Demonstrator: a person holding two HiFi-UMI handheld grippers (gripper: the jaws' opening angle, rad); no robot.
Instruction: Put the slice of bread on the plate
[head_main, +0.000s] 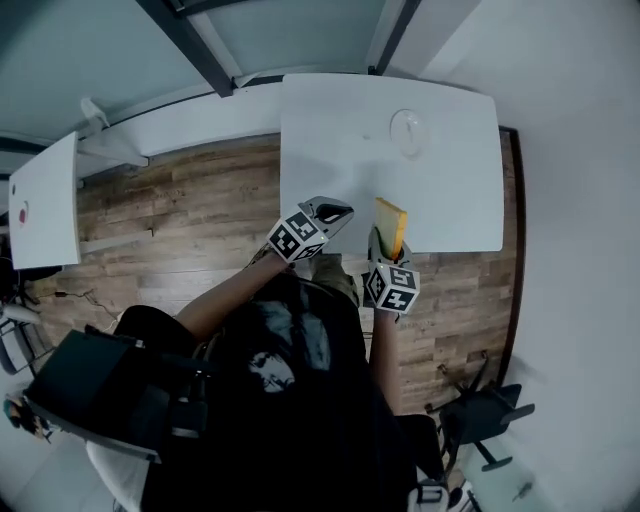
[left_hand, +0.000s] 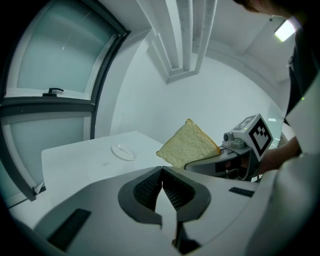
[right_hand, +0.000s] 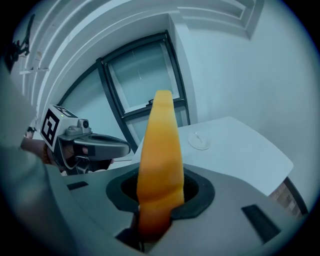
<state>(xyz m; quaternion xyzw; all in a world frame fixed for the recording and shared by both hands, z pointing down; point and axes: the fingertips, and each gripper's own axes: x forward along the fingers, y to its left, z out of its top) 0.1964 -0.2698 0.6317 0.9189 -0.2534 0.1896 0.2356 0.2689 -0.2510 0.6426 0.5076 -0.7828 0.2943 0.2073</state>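
A slice of bread (head_main: 390, 226) stands on edge in my right gripper (head_main: 385, 240), which is shut on it over the near edge of the white table (head_main: 330, 140). In the right gripper view the bread (right_hand: 159, 160) rises straight up between the jaws. The left gripper view shows the same bread (left_hand: 189, 145) from its flat side. My left gripper (head_main: 335, 212) is shut with nothing in it, hovering just left of the bread; its jaws meet in the left gripper view (left_hand: 161, 189). A small clear plate (head_main: 407, 130) lies far back on the table, also the plate (left_hand: 123, 152) and the plate (right_hand: 199, 142).
A second white table (head_main: 45, 200) stands at the far left across a wooden floor (head_main: 180, 220). A dark chair base (head_main: 485, 415) sits low at the right. Windows and a white wall lie beyond the main table.
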